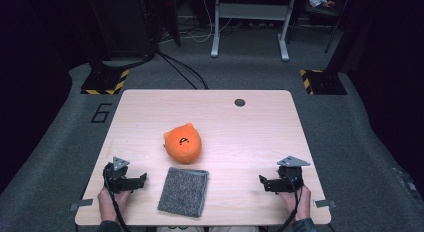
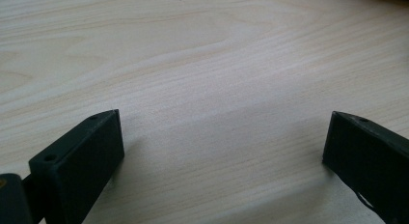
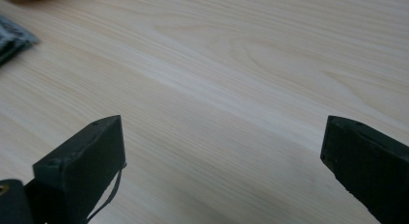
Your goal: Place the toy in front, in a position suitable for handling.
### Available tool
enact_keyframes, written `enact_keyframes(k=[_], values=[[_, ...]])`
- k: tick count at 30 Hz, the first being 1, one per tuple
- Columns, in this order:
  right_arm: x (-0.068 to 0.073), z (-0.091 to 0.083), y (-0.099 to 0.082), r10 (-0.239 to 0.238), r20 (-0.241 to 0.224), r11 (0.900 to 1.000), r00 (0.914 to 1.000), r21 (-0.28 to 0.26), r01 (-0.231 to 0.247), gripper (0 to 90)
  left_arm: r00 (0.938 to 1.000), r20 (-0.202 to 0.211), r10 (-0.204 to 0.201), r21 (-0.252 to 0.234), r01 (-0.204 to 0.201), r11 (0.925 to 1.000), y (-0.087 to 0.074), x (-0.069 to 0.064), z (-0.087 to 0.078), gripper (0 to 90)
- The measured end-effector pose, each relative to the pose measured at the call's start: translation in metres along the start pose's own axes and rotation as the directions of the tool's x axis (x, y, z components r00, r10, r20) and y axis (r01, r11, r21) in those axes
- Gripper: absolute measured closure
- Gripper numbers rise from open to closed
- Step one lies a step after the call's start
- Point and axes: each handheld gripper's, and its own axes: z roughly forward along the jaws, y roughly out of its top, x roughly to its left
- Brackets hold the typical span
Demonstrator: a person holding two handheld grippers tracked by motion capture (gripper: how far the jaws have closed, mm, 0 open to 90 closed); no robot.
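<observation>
Grey cloth (image 1: 183, 191): folded into a rough rectangle, it lies flat on the table (image 1: 260, 127) near your edge, between your two grippers and touched by neither.
Cloth in the right gripper view: a dark grey corner (image 3: 12, 38) shows at the far left edge of that view.
Orange plush toy (image 1: 183, 143): it sits just beyond the cloth, a little to its left, with a black mark on its upper side; the two look close, but whether they touch you cannot tell.
Containers: the cloth lies straight on the bare wood, and so does the toy.
Your left gripper (image 1: 143, 179): it rests left of the cloth, near it but apart, jaws pointing toward the cloth; its own view shows the jaws spread wide over bare wood, gripping nothing.
Your right gripper (image 1: 262, 181): it sits right of the cloth, farther off than the left one, jaws pointing toward the cloth; its own view shows the jaws spread wide, nothing between them.
Your hands: each holds its gripper from the near edge of the table, either side of the cloth.
Round dark hole (image 1: 240, 102): it sits in the table well beyond the cloth, toward the far right.
</observation>
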Motion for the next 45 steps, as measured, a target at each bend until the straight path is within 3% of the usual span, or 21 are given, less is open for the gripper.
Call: enact_keyframes(k=[6,10,14,20,22,24,26,28,34,37,38,44,45], values=[[0.033,0.01,0.016,-0.067,-0.086,0.9976,0.9941,0.011,0.068,1.1,1.0,-0.001,0.0,-0.002,0.0,1.0,0.0,0.0,0.0,0.5],[0.057,0.02,0.024,-0.125,-0.136,0.9916,0.9828,0.015,0.128,1.3,1.0,-0.003,-0.001,-0.005,0.001,1.0,0.0,0.0,0.0,0.5],[0.078,0.028,0.033,-0.184,-0.177,0.9819,0.9668,0.01,0.189,1.4,1.0,-0.003,-0.001,-0.005,0.001,1.0,0.0,0.0,0.0,0.5],[0.102,0.039,0.042,-0.236,-0.232,0.97,0.9438,0.003,0.243,1.7,1.0,-0.003,0.0,-0.004,0.0,1.0,0.0,0.0,0.0,0.6],[0.11,0.044,0.044,-0.264,-0.252,0.9621,0.9311,-0.001,0.273,1.7,1.0,-0.003,0.0,-0.004,0.0,1.0,0.0,0.0,0.0,0.6],[0.118,0.047,0.045,-0.278,-0.261,0.9578,0.9246,-0.001,0.287,1.7,1.0,-0.003,0.0,-0.005,0.0,1.0,0.0,0.0,0.0,0.6],[0.129,0.054,0.048,-0.305,-0.282,0.9485,0.9098,-0.005,0.317,1.7,1.0,-0.003,-0.001,-0.005,0.001,1.0,0.0,0.0,0.0,0.6],[0.133,0.055,0.048,-0.305,-0.288,0.9476,0.9076,0.002,0.319,1.6,1.0,0.0,0.001,0.0,-0.001,1.0,0.0,0.0,0.0,0.6],[0.153,0.064,0.053,-0.332,-0.33,0.9367,0.8835,-0.005,0.35,1.3,1.0,-0.001,0.001,-0.002,-0.001,1.0,0.0,0.0,0.0,0.6],[0.164,0.068,0.055,-0.333,-0.344,0.9342,0.8779,0.005,0.357,1.3,1.0,0.0,0.001,0.0,-0.001,1.0,0.0,0.0,0.0,0.7],[0.166,0.069,0.055,-0.35,-0.354,0.9271,0.8673,0.001,0.375,1.3,1.0,0.0,0.001,-0.001,-0.001,1.0,0.0,0.0,0.0,0.7],[0.182,0.077,0.058,-0.37,-0.377,0.9164,0.849,0.001,0.4,0.2,1.0,-0.003,0.0,-0.006,0.0,1.0,0.0,0.0,0.0,0.7],[0.184,0.078,0.058,-0.379,-0.384,0.9112,0.8418,0.004,0.412,0.0,1.0,-0.004,0.0,-0.007,0.0,1.0,0.0,0.0,0.0,0.7]])
